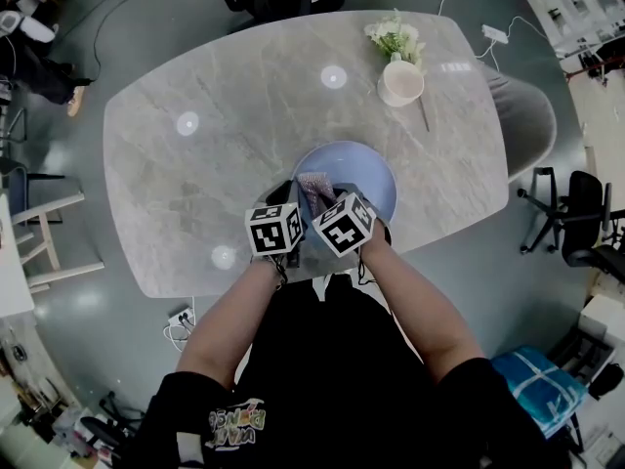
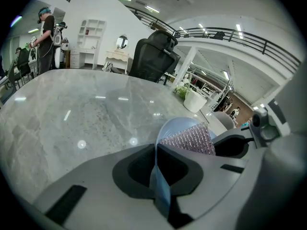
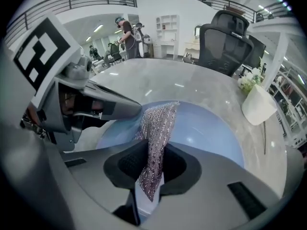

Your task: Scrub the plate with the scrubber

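Two grippers, both closed on something.

My left gripper (image 2: 157, 169): jaws pinched narrow on the rim of the plate (image 1: 366, 174), the pale blue edge running straight between them. It grips the plate at about 8 o'clock as seen from the head view.

My right gripper (image 3: 149, 176): jaws clamped on the scrubber (image 3: 157, 128), a pinkish-silver mesh cloth. The cloth sticks out ahead of the jaws and drapes onto the plate's face, over its 9 o'clock half. This gripper comes in at the plate's 6 o'clock, just beside the left one.

Plate sits at the 6 o'clock side of the worktop (image 1: 195, 154), close to the near edge. Cannot tell whether it lies flat or is tipped up a little. Worktop is grey, stone-patterned and rounded, with ceiling lights mirrored in it.

White pot (image 1: 400, 84) stands at 1 o'clock from the plate, well apart. Flowers (image 1: 395, 35) lie just beyond it. A thin stick (image 1: 423, 115) lies at the pot's 5 o'clock, touching or nearly so.

Grey chair (image 1: 524, 115) is at the worktop's 3 o'clock, tucked against the edge. Black chair (image 3: 225, 40) is at 12 o'clock on the far side. A person (image 2: 46, 37) stands in the background past the worktop, too far off for detail.
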Demonstrator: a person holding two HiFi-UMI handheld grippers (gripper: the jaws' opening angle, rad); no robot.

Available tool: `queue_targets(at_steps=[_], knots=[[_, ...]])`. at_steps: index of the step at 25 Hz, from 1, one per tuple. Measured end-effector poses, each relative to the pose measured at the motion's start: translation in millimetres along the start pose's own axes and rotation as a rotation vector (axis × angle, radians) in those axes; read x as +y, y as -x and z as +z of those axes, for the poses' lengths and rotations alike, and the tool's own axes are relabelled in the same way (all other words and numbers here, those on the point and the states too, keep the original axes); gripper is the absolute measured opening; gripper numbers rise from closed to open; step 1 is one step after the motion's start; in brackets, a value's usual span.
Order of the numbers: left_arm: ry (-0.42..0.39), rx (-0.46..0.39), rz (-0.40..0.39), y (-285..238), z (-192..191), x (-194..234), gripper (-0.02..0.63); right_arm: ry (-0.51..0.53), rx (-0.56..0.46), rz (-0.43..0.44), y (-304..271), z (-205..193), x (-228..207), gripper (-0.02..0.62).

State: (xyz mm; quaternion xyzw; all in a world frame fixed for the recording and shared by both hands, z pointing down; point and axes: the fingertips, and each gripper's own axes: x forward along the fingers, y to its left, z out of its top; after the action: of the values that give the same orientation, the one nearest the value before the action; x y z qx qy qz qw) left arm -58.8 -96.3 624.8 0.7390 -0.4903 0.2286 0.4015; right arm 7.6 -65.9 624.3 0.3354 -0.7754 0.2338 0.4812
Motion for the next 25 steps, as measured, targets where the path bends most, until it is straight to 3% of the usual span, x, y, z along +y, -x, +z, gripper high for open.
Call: queue_targets(at_steps=[13, 25], knots=[[0.000, 0.000, -0.011, -0.4, -0.5, 1.2, 0.026, -0.011, 0.047, -0.157, 9.3, -18.3, -71.2, 0.081], [-0.006, -0.001, -0.003, -1.2, 0.2, 0.7, 0.026, 0.039, 0.118, -0.313, 26.4, -36.5, -126.7, 0.081]])
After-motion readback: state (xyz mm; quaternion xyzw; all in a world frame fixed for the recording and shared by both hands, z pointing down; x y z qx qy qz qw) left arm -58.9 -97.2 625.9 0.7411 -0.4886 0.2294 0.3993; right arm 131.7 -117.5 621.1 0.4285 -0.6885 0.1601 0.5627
